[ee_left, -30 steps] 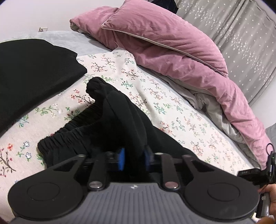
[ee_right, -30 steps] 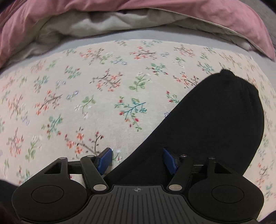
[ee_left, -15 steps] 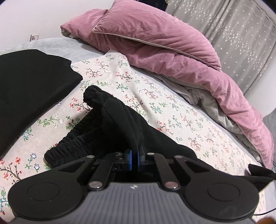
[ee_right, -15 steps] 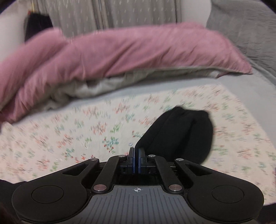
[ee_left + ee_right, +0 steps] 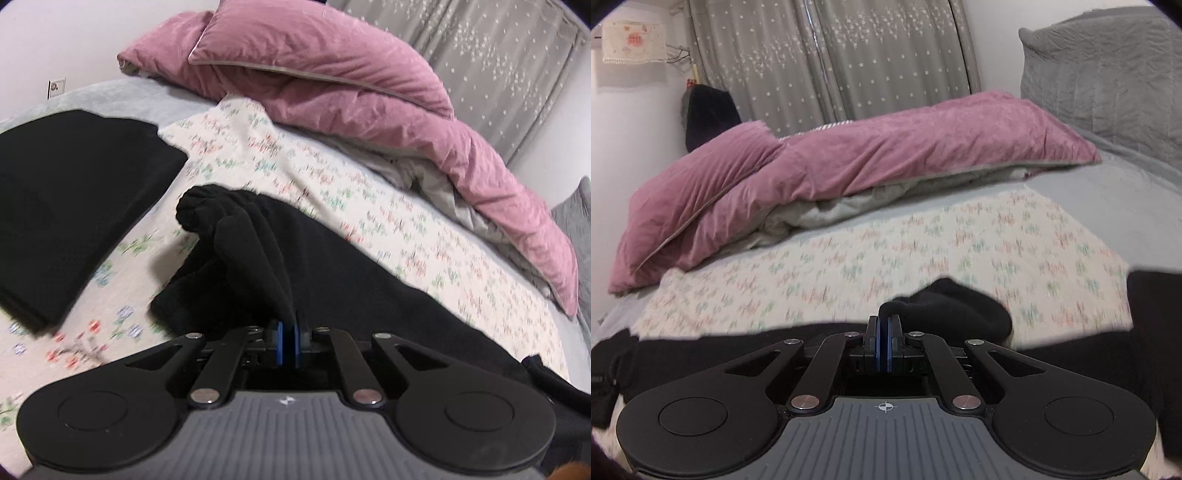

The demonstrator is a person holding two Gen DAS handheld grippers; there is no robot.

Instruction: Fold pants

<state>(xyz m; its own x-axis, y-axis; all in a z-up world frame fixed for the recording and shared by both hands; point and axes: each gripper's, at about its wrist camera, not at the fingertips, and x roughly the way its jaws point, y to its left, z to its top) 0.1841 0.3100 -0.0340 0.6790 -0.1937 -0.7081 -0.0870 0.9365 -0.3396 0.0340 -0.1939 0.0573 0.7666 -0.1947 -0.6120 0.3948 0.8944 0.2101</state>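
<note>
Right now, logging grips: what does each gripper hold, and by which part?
Both grip the black pants: left gripper pinches a bunched fold, right gripper a fabric edge. Which part cannot be told.

Left tongs [image 5: 287,345] and right tongs [image 5: 884,345] built alike, matte black linkage arms joined by silver round pivots, blue pads on the fingertips [image 5: 873,349], two round black discs flanking a ribbed grey housing stamped with a small white mark

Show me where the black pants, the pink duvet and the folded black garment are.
black pants [image 5: 258,236]: left wrist view, raised fold.
pink duvet [image 5: 886,147]: right wrist view, top face.
folded black garment [image 5: 74,206]: left wrist view, middle.
</note>
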